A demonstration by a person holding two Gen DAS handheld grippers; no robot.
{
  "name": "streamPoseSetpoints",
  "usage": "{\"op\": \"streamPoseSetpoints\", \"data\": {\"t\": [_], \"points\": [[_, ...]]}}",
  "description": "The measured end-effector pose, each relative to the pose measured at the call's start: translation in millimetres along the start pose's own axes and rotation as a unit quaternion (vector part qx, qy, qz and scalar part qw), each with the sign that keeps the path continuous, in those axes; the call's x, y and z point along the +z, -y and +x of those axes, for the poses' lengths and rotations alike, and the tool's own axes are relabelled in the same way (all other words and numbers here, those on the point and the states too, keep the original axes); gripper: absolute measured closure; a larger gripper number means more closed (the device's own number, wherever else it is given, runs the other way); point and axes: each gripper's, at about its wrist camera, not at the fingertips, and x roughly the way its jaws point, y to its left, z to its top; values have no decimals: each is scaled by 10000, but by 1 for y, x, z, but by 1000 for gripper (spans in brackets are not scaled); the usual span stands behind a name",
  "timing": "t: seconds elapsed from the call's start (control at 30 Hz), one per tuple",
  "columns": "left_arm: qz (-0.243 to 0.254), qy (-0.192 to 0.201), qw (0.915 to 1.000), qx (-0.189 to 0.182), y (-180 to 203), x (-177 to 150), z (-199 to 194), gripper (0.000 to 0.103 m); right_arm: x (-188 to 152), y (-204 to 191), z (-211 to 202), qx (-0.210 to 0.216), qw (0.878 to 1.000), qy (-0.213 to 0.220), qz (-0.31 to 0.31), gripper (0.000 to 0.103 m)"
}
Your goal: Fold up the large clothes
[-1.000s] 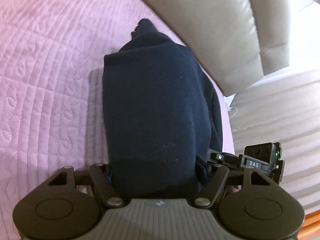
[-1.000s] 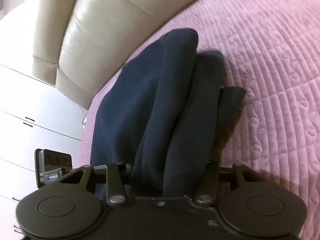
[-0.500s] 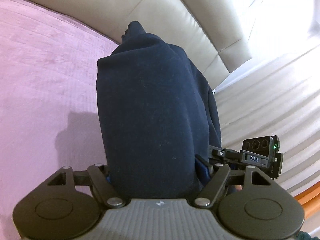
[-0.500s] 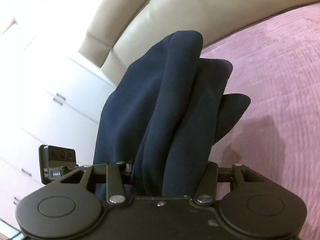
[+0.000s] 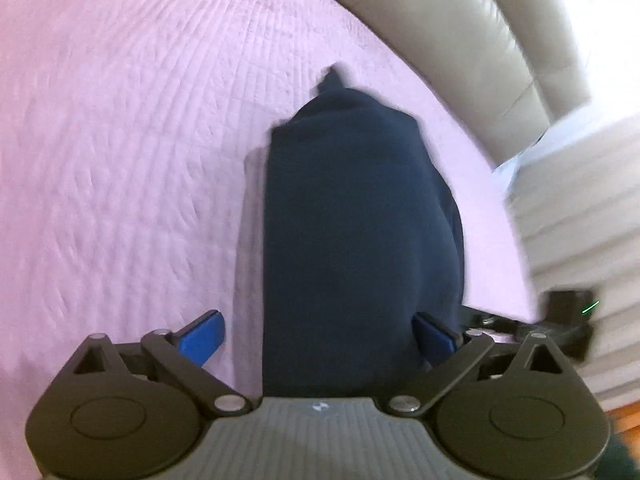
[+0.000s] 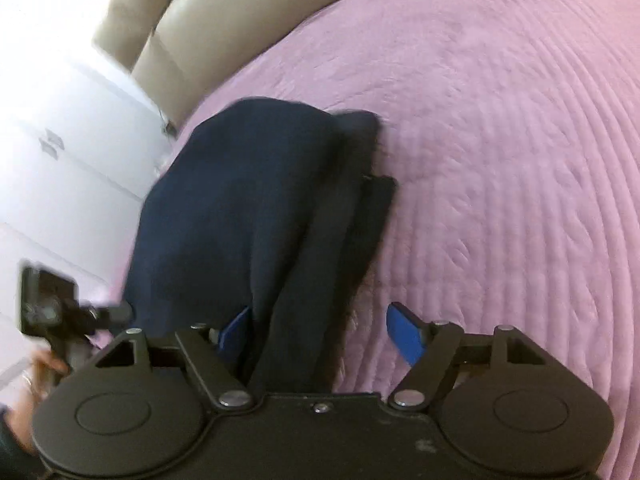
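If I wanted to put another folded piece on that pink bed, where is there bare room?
Bare pink quilt spreads wide on the far side of the navy garment from the beige headboard. In the right wrist view, open quilt likewise runs right of the garment. It is tight between the garment, the headboard and the white cabinets, where only a thin strip shows.

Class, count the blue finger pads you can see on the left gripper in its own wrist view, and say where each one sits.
2. One blue pad stands clear on the left over the pink quilt; the other is at the right edge of the navy garment, partly hidden. The jaws are opening.
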Motion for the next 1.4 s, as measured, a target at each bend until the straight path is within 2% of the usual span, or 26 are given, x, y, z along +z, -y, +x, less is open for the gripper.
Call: {"op": "streamPoseSetpoints", "data": {"t": [0.07, 0.1, 0.13, 0.2, 0.23, 0.3, 0.33, 0.4, 0.43, 0.5, 0.57, 0.63, 0.77, 0.93, 1.03, 1.07, 1.2, 1.33, 1.4], "points": [[176, 77, 9990, 394, 11, -8, -9, 2, 2, -16, -11, -547, 9982, 139, -211, 16], [313, 101, 9979, 558, 19, -11, -14, 2, 6, -26, -20, -797, 9965, 236, -101, 16], [422, -19, 9973, 601, 26, -14, -16, 2, 4, -33, -28, -670, 9973, 306, 9, 16], [634, -372, 9961, 498, 38, -24, -17, 2, -4, -50, -42, -72, 9992, 387, 2, 18], [826, -520, 9935, 587, 44, -32, -16, 1, -9, -61, -42, -72, 9994, 307, -159, 17], [1097, -613, 9874, 965, 50, -45, -13, 0, -24, -83, -28, -394, 9969, 42, -675, 14], [1009, -603, 9883, 976, 47, -49, -13, 0, -33, -90, -15, -594, 9940, -165, -900, 4], [667, -642, 9918, 880, 36, -52, -16, 0, -46, -86, 15, -906, 9892, -646, -950, 1], [659, -631, 9915, 928, 34, -54, -18, 0, -52, -72, 17, -777, 9922, -548, -806, 0], [1063, -648, 9845, 1239, 31, -65, -28, 0, -55, -61, 11, -571, 9940, -340, -868, 2], [1300, -626, 9785, 1473, 36, -74, -33, 0, -60, -65, 6, -844, 9913, -313, -964, 2], [1291, -595, 9759, 1655, 44, -81, -38, 0, -58, -67, 3, -1208, 9858, -342, -1111, 1], [1397, -490, 9653, 2149, 66, -100, -48, 0, -58, -69, -9, -1587, 9834, -316, -820, 1], [1635, -121, 9417, 2939, 100, -116, -65, 1, -69, -70, -43, -2205, 9730, -265, -635, 1], [1770, 195, 9257, 3337, 118, -125, -82, 1, -76, -72, -81, -2872, 9569, -23, -428, 2], [1786, 285, 9236, 3379, 122, -124, -83, 1, -77, -79, -94, -2911, 9557, 84, -437, 2], [1723, 568, 9240, 3365, 140, -126, -91, 1, -85, -136, -136, -2293, 9681, 535, -860, 2], [1666, 648, 9294, 3230, 156, -139, -107, 0, -105, -197, -142, -2116, 9608, 626, -1676, 2], [1660, 778, 9252, 3323, 163, -147, -112, 0, -114, -215, -133, -2154, 9564, 506, -1905, 2]]}}
